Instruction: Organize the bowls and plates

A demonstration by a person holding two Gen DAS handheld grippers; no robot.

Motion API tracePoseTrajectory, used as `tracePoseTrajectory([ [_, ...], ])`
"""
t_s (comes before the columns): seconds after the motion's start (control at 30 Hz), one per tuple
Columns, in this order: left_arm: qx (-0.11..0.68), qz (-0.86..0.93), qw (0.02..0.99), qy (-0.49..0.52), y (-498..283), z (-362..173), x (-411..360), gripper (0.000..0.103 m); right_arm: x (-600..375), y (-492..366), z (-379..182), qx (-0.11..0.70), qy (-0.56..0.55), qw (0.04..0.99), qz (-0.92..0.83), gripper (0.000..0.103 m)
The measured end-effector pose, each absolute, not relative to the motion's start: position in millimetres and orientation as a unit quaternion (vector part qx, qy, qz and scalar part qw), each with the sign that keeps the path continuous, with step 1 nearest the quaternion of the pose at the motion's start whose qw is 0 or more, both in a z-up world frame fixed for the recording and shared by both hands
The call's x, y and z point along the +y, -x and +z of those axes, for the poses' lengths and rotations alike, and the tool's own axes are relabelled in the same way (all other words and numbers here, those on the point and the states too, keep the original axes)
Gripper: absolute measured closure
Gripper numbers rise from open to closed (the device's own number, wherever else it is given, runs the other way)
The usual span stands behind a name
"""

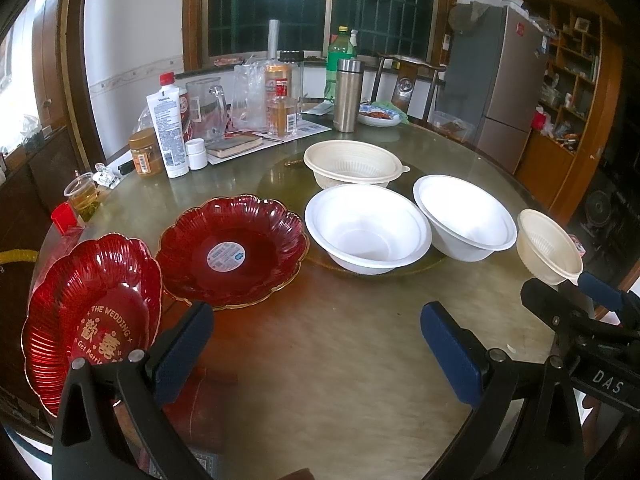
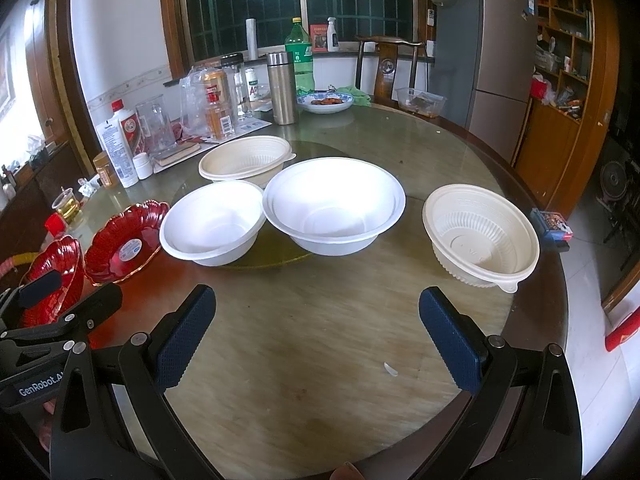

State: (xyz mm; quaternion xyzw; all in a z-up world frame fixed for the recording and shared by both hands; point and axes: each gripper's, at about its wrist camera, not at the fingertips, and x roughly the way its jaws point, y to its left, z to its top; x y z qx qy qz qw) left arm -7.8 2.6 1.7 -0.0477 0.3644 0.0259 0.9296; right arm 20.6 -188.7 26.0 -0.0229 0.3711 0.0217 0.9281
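Plates and bowls spread on the round worktop (image 1: 340, 352), both grippers wide open and empty.
Left wrist view: left gripper (image 1: 316, 344) hovers low; red plates (image 1: 230, 250) at 10 o'clock, white bowls (image 1: 368, 228) at 12, all rims up. Right wrist view: right gripper (image 2: 318, 336) faces white bowls; cream bowl (image 2: 482, 236) at 2 o'clock, bottles (image 2: 298, 60) behind.

Steel flask (image 2: 282, 88) upright at desk (image 2: 320, 320) far side, green bottle (image 2: 300, 58) behind it; lotion tube (image 1: 168, 130) beside amber jar (image 1: 145, 152); fridge (image 2: 486, 48) behind.
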Motion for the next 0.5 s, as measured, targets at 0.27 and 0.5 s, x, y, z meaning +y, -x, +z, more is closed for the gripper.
tracePoseTrajectory([
  [0.27, 0.366, 0.027, 0.929, 0.048, 7.2, 0.6, 0.1, 0.000, -185.5, -19.7, 25.9, 0.373, 0.029, 0.927, 0.017, 0.000],
  [0.5, 0.365, 0.025, 0.930, 0.046, 7.8, 1.0, -0.9, 0.000, -187.7, -17.8, 26.1, 0.373, 0.028, 0.927, 0.015, 0.000],
])
